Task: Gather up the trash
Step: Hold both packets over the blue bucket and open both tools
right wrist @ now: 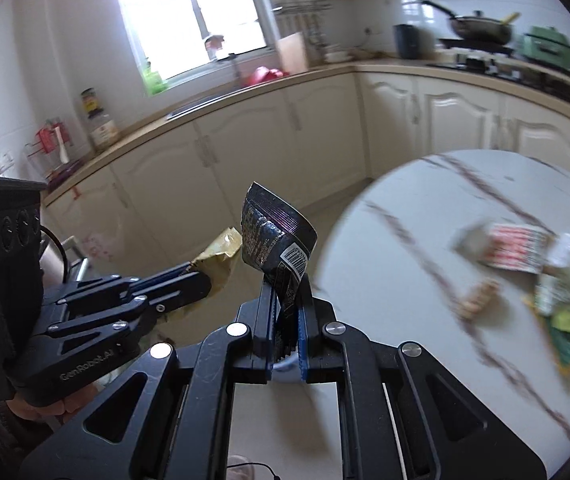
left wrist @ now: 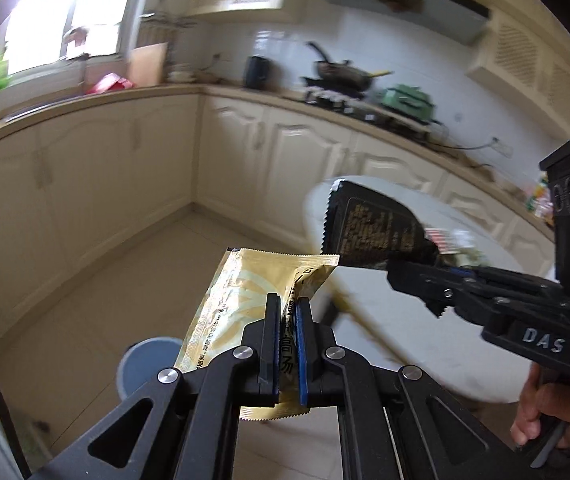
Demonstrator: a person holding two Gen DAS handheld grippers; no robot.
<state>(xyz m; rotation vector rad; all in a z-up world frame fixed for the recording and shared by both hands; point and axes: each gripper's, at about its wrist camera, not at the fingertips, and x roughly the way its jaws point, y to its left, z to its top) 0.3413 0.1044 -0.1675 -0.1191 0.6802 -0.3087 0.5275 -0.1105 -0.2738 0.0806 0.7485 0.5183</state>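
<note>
You carry a gold wrapper (left wrist: 241, 304) clamped in the left gripper (left wrist: 287, 312) and a black wrapper (right wrist: 275, 236) pinched in the right gripper (right wrist: 287, 300), off the round table (right wrist: 425, 208) (more litter remains there); next, likely the blue bin (left wrist: 145, 364).

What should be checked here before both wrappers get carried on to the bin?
1. Left tool shut on the gold wrapper: ok, pads pinch its lower part.
2. Right tool shut on the black wrapper: ok, clamped at its crumpled end.
3. Both wrappers lifted off the round table: ok, they hang over floor near its edge.
4. Bin located: the blue-grey bin stands on the floor below the left tool; whether it is open, cannot tell.
5. Table cleared: not ok, a red-striped packet and green wrappers still lie there.
6. Picture sharpness: not ok, motion blur.
</note>
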